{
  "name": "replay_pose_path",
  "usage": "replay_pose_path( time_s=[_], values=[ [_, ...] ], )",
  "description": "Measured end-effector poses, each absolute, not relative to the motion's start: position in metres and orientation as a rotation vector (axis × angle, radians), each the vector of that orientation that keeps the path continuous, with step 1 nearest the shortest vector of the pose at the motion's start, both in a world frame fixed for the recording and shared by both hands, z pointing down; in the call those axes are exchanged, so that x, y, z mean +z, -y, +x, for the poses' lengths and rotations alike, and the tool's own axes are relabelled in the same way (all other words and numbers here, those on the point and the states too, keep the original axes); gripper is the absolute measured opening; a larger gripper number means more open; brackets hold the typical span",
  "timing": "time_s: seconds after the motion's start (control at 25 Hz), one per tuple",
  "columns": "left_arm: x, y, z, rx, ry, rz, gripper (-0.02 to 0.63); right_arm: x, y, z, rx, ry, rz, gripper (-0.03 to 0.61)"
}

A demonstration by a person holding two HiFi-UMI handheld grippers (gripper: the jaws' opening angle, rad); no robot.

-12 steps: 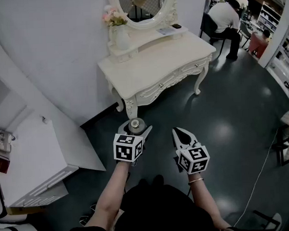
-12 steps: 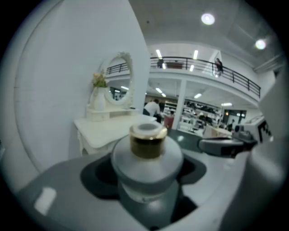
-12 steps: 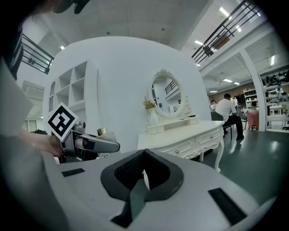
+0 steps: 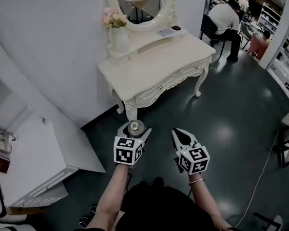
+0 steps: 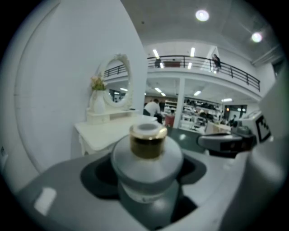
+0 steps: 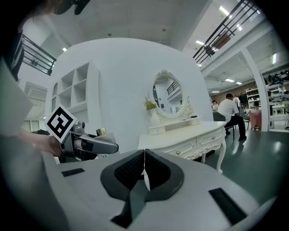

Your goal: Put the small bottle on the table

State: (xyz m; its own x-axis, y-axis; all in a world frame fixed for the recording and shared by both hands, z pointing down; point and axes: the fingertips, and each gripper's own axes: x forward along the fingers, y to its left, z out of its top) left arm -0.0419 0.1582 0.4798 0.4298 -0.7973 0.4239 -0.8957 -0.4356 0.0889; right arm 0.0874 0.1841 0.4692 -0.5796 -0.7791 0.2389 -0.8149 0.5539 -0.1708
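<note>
Two hand-held grippers are out in front of the person, over a dark, glossy green-grey floor (image 4: 232, 107).

Left gripper (image 4: 135, 129), white marker cube on its back: jaws spread wide and clamped on the small frosted grey-white bottle (image 5: 146, 158), pads against its flanks. The bottle is upright, neck up, carried in the air and resting on no surface.

Bottle notes:
- Squat round body, milky translucent grey.
- Broad rounded shoulder sloping up to a short neck.
- Shiny gold metal collar wraps the neck; the top of the cap is a pale whitish disc.
- A faint band of print runs low on the body, too blurred to read.
- The body fills the dark hollow between the jaws.

Position: in the head view the bottle sits just short of the carved front-left leg of the cream-white ornate dressing table (image 4: 151, 63), below tabletop level and apart from it. At its back the table carries an oval white-framed mirror (image 4: 170, 11). A white vase (image 4: 121, 38) of pink flowers (image 4: 111, 16) stands toward the back left corner.

Right gripper (image 4: 178, 132), just beside the left one: black jaws pressed fully together, nothing between them.

Surroundings: a low white cabinet (image 4: 35, 158) stands by the wall at left. A seated person in a white top (image 4: 225, 16) is well beyond the table.
</note>
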Motion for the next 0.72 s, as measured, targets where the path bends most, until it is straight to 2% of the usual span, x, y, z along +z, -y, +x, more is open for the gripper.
replay_pose_path(
  time_s=[0.72],
  values=[
    [0.479, -0.145, -0.035, 0.509, 1.479, 2.390, 0.341, 0.470, -0.169, 0.093, 0.430, 2.691, 1.342, 0.006]
  ],
)
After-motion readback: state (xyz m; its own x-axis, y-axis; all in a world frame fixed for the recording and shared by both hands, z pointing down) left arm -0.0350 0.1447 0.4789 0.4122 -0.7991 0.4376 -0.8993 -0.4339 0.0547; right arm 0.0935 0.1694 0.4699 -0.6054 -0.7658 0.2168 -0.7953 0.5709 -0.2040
